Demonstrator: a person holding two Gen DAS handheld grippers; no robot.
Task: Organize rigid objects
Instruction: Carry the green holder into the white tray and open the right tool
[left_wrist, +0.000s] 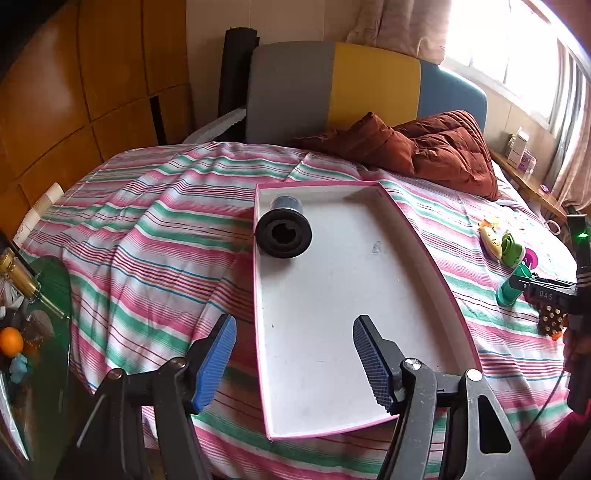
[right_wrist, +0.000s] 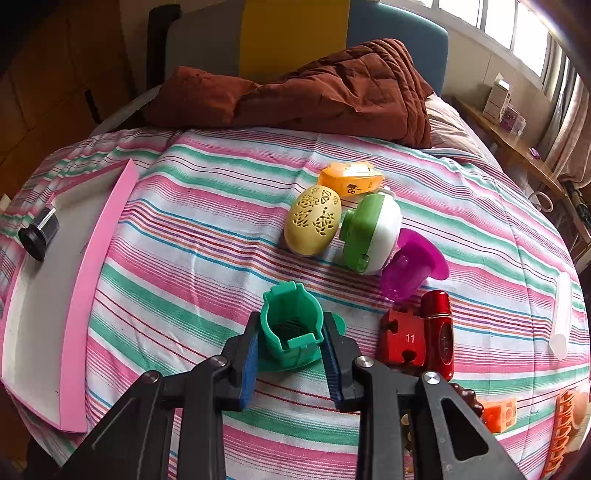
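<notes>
A pink-rimmed white tray (left_wrist: 369, 332) lies on the striped bed, with a black cylinder (left_wrist: 283, 230) lying in its far left corner. My left gripper (left_wrist: 293, 363) is open and empty over the tray's near end. My right gripper (right_wrist: 291, 354) is shut on a green cup-shaped toy (right_wrist: 291, 325) resting on the bed; this shows in the left wrist view (left_wrist: 508, 291) too. The tray (right_wrist: 77, 295) and cylinder (right_wrist: 38, 230) show at the left of the right wrist view.
Beyond the green toy lie a yellow egg shape (right_wrist: 312, 225), an orange piece (right_wrist: 349, 179), a green-white gadget (right_wrist: 369, 232) and a purple cup (right_wrist: 410, 264). A red block (right_wrist: 404, 341) and red cylinder (right_wrist: 439, 334) lie right. A brown quilt (right_wrist: 332, 88) covers the bed's head.
</notes>
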